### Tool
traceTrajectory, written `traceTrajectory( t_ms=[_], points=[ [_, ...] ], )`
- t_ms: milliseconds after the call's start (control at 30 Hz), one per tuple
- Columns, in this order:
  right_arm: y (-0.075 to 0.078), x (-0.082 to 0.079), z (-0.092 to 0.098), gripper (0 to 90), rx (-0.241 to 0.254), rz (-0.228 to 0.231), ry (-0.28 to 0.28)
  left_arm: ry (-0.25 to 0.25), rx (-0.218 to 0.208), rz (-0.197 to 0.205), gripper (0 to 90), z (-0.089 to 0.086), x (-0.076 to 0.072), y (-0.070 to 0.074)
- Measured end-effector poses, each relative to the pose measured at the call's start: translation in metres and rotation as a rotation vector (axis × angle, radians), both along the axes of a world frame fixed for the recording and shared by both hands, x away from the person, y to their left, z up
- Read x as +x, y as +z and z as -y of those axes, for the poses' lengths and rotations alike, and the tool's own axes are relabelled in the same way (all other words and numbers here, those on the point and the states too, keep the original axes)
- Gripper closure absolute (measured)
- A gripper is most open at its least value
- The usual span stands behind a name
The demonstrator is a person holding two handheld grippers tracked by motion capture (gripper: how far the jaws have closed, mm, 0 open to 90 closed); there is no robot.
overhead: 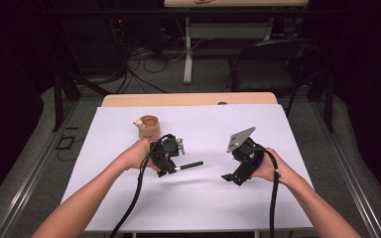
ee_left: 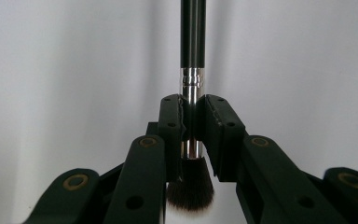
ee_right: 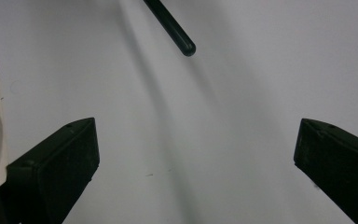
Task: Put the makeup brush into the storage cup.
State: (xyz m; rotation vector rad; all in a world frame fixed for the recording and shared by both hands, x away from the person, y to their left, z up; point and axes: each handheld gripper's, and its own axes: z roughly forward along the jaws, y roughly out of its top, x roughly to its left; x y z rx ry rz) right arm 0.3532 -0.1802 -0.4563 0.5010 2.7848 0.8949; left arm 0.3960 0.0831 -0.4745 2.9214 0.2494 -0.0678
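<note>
I count one makeup brush [ee_left: 192, 93], pinched at its silver ferrule by my left gripper [ee_left: 193, 135], its fingers [ee_left: 170, 126] pressed against it, at the middle of the high view above the white counter [overhead: 203, 198]. My right gripper [ee_right: 196, 154] sits right of centre, fingers spread wide, holding nothing. One wooden cup [overhead: 149, 127] stands upper left of both.

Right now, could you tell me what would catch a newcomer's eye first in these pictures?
The makeup brush clamped at its silver ferrule in the left claw, handle pointing toward the right hand. The right claw stands wide open above the white table sheet. A small wooden cup sits behind the left hand.
</note>
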Motion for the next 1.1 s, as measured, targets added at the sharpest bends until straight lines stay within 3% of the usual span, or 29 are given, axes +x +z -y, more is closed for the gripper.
traceTrajectory(
  t_ms=[233, 367, 600, 800, 1100],
  points=[
    [-0.003, 0.011, -0.019, 0.0, -0.041, -0.003, 0.055, -0.029, 0.003, 0.006, 77.1, 0.005, -0.002, -0.001],
    [-0.005, 0.015, -0.027, 1.9, -0.058, -0.002, 0.078, -0.077, -0.001, 0.011, 77.1, 0.010, -0.005, -0.001],
    [-0.011, 0.018, -0.035, 19.7, -0.049, -0.014, 0.094, -0.106, -0.011, 0.017, 77.1, 0.016, -0.008, 0.001],
    [-0.020, 0.017, -0.043, 43.7, -0.040, -0.029, 0.124, -0.127, -0.014, 0.037, 77.1, 0.017, -0.009, 0.004],
    [-0.028, 0.017, -0.051, 66.9, -0.023, -0.029, 0.170, -0.136, -0.026, 0.049, 77.1, 0.017, -0.012, 0.006]
  ],
)
